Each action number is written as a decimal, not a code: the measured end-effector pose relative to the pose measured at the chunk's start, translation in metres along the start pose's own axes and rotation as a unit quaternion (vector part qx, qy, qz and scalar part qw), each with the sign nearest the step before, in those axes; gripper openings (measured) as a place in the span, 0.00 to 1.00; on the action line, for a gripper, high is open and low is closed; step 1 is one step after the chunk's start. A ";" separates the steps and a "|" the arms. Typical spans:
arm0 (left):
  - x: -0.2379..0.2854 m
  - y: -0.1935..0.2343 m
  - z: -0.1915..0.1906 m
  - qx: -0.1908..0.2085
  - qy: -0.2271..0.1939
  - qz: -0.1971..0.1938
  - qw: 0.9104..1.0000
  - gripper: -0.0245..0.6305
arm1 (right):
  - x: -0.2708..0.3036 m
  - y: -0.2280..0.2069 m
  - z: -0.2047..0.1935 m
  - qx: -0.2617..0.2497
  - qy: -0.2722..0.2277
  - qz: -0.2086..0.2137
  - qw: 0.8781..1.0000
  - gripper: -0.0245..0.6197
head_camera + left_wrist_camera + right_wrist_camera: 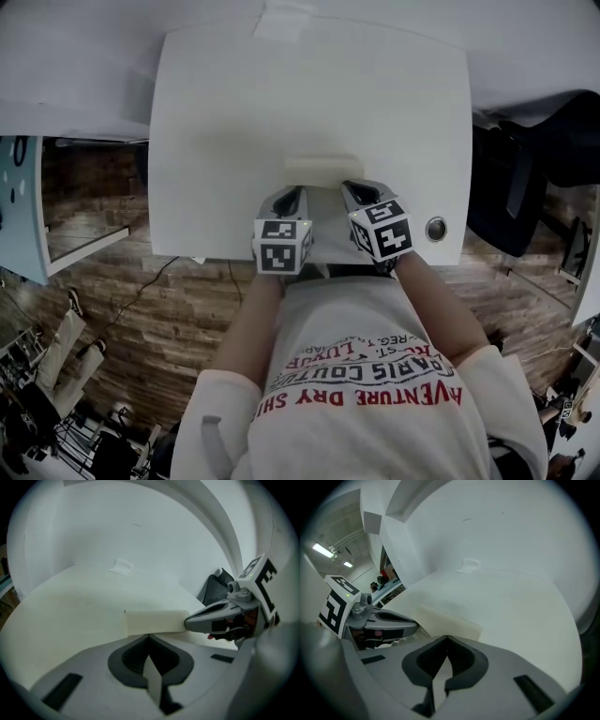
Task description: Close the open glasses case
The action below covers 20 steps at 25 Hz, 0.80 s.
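Note:
A pale cream glasses case [322, 171] lies on the white table [225, 141] near its front edge; it looks like a low flat box, and I cannot tell whether its lid is down. My left gripper [292, 195] sits just in front of the case's left part, jaws shut and empty. My right gripper [355, 192] sits at the case's right part, also shut and empty. In the left gripper view the case [154, 620] lies right past the closed tips [149, 636], and the right gripper [220, 615] touches its right end. In the right gripper view the case [450, 620] lies beyond the tips [446, 638].
A round cable grommet [436, 229] sits at the table's front right corner. A strip of tape [284, 21] marks the far edge. A black chair [530, 173] stands to the right, a white shelf unit [28, 211] to the left, wood floor below.

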State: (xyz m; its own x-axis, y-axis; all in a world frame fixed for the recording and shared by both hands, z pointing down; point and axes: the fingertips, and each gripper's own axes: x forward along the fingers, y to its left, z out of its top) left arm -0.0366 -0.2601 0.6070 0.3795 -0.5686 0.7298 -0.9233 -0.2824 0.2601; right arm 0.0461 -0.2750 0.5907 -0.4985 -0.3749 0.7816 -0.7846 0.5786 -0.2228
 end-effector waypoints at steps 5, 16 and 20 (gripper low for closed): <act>0.000 0.001 -0.002 -0.001 0.000 -0.002 1.000 0.03 | 0.003 0.000 -0.004 0.024 -0.011 0.006 1.000 0.06; -0.007 0.002 -0.007 0.003 0.009 -0.002 1.000 0.03 | 0.003 0.001 -0.006 0.037 -0.012 0.013 0.999 0.06; -0.017 -0.002 0.004 0.014 -0.006 -0.006 1.000 0.03 | -0.009 0.009 0.008 0.034 -0.044 0.028 0.998 0.06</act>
State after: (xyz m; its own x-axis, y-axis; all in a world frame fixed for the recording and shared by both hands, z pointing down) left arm -0.0407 -0.2526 0.5917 0.3915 -0.5736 0.7195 -0.9167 -0.3108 0.2510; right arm 0.0404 -0.2720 0.5776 -0.5698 -0.4081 0.7133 -0.7768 0.5506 -0.3055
